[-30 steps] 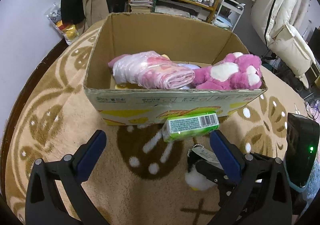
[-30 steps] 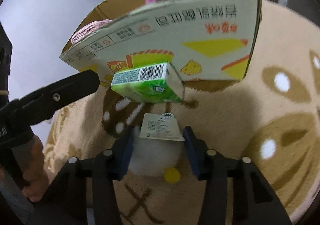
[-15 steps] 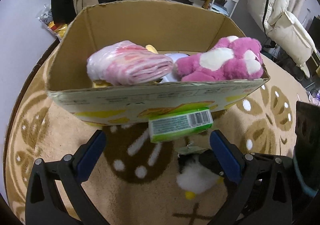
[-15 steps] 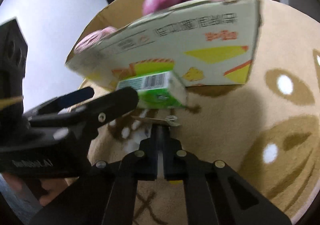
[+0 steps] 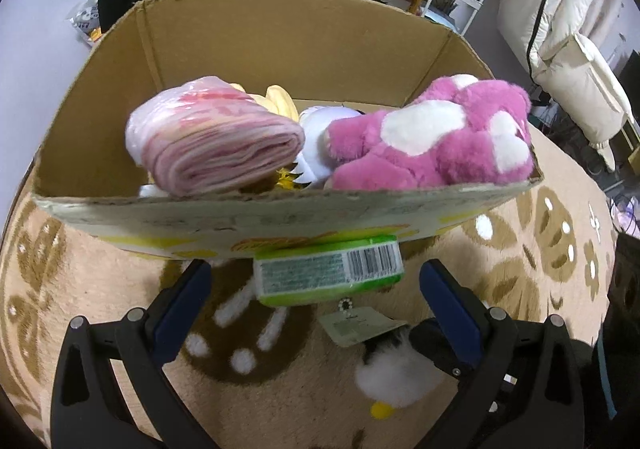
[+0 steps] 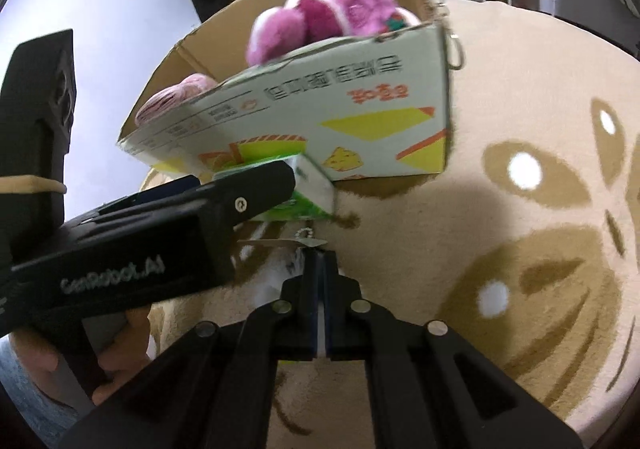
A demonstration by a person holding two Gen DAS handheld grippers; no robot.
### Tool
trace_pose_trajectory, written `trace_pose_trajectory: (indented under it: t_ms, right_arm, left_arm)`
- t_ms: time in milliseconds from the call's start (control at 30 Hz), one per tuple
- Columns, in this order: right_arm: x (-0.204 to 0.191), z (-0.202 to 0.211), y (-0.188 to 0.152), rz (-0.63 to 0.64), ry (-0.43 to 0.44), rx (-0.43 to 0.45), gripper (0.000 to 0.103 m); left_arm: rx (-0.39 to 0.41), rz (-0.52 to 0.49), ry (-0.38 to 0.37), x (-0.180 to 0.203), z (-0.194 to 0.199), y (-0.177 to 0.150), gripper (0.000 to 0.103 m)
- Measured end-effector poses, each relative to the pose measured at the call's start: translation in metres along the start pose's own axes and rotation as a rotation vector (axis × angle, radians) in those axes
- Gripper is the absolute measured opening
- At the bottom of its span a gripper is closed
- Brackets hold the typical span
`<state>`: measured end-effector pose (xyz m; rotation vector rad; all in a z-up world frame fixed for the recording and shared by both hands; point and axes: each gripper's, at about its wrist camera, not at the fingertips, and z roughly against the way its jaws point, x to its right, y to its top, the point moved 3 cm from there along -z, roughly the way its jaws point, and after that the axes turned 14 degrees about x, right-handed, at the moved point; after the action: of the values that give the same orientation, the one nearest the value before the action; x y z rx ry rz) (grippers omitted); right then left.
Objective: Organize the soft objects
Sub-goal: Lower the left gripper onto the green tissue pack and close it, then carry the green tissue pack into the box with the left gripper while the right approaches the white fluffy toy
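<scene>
Both wrist views look steeply down, close, sharing the cardboard box [image 5: 280, 209].

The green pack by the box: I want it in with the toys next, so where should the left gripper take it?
Grip the green pack across its short ends, from above. It lies lengthwise against the box, and the open left gripper already straddles those ends. The box blocks the far face, and the white toy crowds the near side.
</scene>
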<state>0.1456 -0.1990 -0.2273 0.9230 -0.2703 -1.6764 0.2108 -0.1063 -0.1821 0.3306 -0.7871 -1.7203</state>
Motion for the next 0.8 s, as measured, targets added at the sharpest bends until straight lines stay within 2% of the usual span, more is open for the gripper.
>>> trace_pose_trajectory:
  t_ms: [133,200,267,400,467,633,800]
  right_arm:
    - [0.007,0.003,0.005,-0.022,-0.011,-0.001,0.003]
    - [0.007,0.002,0.006,-0.024,-0.013,-0.002,0.003]
    - [0.004,0.001,0.0,-0.021,-0.017,-0.001,0.003]
    - [0.003,-0.001,0.001,-0.016,-0.025,0.001,0.003]
    - [0.018,0.012,-0.002,-0.006,-0.03,0.002,0.003]
    - [0.018,0.019,0.0,0.003,-0.033,0.032,0.002]
    - [0.009,0.037,0.007,0.034,-0.036,0.074,0.002]
  left_arm:
    - [-0.003,0.011,0.002,0.004,-0.007,-0.002,0.098]
    - [-0.012,0.004,-0.005,0.007,-0.01,-0.004,0.085]
    - [-0.03,0.001,-0.005,0.008,-0.014,-0.007,0.078]
    - [-0.021,0.028,0.006,0.003,-0.011,-0.008,0.077]
    - [-0.015,0.033,0.021,-0.001,-0.008,-0.008,0.076]
    - [0.022,0.034,0.061,-0.01,0.011,-0.008,0.076]
    - [0.069,-0.025,0.103,-0.012,0.034,-0.008,0.076]
